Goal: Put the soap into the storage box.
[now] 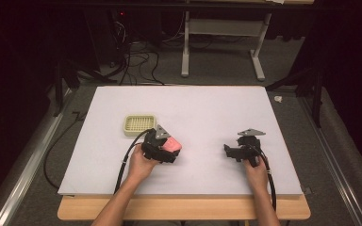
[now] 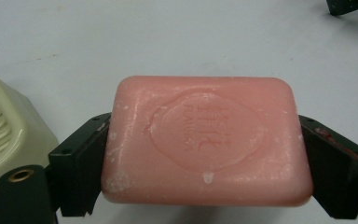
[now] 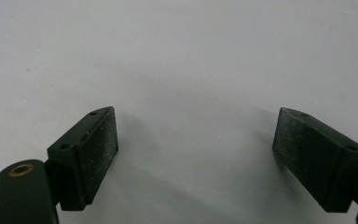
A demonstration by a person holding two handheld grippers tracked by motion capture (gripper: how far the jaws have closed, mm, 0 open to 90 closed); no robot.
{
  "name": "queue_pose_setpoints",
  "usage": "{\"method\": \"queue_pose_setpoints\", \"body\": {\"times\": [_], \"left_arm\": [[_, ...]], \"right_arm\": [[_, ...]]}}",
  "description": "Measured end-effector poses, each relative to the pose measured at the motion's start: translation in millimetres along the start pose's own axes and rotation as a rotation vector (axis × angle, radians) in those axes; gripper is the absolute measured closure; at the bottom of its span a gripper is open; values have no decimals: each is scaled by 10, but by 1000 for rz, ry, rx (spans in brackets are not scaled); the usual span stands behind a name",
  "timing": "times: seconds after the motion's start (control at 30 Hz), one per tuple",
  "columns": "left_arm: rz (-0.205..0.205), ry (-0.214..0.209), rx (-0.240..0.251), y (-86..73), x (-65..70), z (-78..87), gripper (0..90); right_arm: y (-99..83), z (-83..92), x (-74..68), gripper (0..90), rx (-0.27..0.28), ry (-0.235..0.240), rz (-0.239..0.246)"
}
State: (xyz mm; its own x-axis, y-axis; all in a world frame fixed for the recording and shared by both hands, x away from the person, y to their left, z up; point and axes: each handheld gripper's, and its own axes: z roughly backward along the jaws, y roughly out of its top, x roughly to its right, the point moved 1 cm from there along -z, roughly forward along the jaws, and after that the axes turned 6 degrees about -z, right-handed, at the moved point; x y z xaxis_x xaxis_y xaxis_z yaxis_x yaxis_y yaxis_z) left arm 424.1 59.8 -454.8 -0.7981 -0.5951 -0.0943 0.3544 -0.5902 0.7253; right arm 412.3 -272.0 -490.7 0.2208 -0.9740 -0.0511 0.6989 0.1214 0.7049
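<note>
Your left tool (image 2: 205, 154) pinches a pink soap bar (image 2: 206, 140) by its short ends, above the table (image 1: 207, 108) beside the cream soap dish (image 1: 140, 124); its embossed oval face has whitish flecks. Your right tool (image 3: 196, 154) is spread, holding nothing

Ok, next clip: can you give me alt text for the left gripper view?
A pink bar of soap with an embossed oval stamp is clamped at its two ends between the left gripper's black jaws, above a white table. A pale green slotted soap dish sits at the left edge.
</note>
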Motion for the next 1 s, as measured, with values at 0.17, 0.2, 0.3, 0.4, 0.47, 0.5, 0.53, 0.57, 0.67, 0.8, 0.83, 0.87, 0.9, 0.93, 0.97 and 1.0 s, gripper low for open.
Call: {"method": "queue_pose_setpoints", "body": {"times": [0.17,0.2,0.3,0.4,0.47,0.5,0.53,0.57,0.67,0.8,0.83,0.87,0.9,0.93,0.97,1.0], "left_arm": [[8,10,11,-26,-17,73,136],[11,13,13,-36,-20,83,136],[25,11,16,-66,-37,113,136],[40,13,28,-85,-58,149,136],[45,16,30,-89,-61,165,137],[53,16,37,-99,-72,199,136],[53,16,37,-99,-72,199,137],[60,20,45,-105,-82,231,136],[63,26,49,-111,-95,267,137],[79,37,61,-128,-131,341,137],[83,38,63,-134,-138,355,137],[83,38,63,-134,-138,355,136],[88,42,67,-148,-157,380,137],[88,42,67,-148,-157,380,137],[96,47,66,-164,-179,403,137],[96,47,66,-164,-179,403,136]], "right_arm": [[0,0,0,146,0,0,0],[0,0,0,146,0,0,0],[0,0,0,146,0,0,0],[0,0,0,146,0,0,0],[0,0,0,146,0,0,0],[0,0,0,146,0,0,0],[0,0,0,146,0,0,0],[0,0,0,146,0,0,0],[0,0,0,146,0,0,0],[0,0,0,146,0,0,0],[0,0,0,146,0,0,0],[0,0,0,146,0,0,0],[0,0,0,146,0,0,0],[0,0,0,146,0,0,0],[0,0,0,146,0,0,0],[0,0,0,146,0,0,0]]}}
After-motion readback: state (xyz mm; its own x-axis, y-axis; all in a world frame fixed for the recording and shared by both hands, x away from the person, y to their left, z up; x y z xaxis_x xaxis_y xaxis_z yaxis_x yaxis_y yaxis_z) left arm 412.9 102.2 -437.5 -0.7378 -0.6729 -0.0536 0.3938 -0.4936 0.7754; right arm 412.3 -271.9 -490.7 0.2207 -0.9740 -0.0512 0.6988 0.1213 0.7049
